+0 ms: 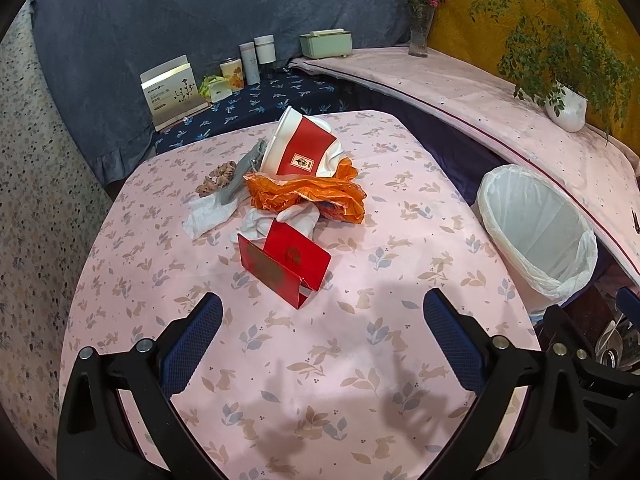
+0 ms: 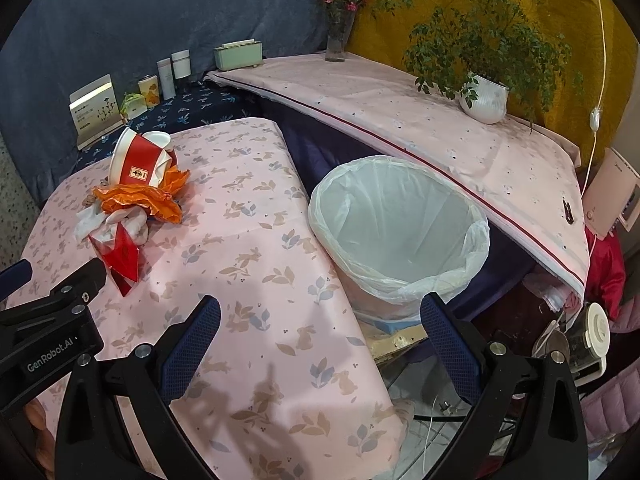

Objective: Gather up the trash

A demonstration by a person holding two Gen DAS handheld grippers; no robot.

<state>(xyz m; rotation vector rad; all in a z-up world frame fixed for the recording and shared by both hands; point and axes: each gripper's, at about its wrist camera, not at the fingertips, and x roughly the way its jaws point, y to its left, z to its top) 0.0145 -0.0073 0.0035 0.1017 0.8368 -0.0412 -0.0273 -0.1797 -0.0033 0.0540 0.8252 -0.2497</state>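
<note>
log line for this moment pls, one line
stage: start, nothing picked | left gripper: open, empty | right gripper: open, empty | trash pile: on table | bin: lined, looks empty

My jaws carry dimpled blue rubbery pads on matt black plastic. The pink rabbit-print cloth on the desk (image 1: pixel 360 360) looks soft; the crumpled orange plastic wrapper (image 1: pixel 308 196) is glossy, the thin white bin liner (image 2: pixel 400 220) translucent.

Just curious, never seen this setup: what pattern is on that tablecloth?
Pale pink tablecloth printed with small rabbits and leaf sprigs in tan and grey-blue; the left wrist view shows it best.
</note>
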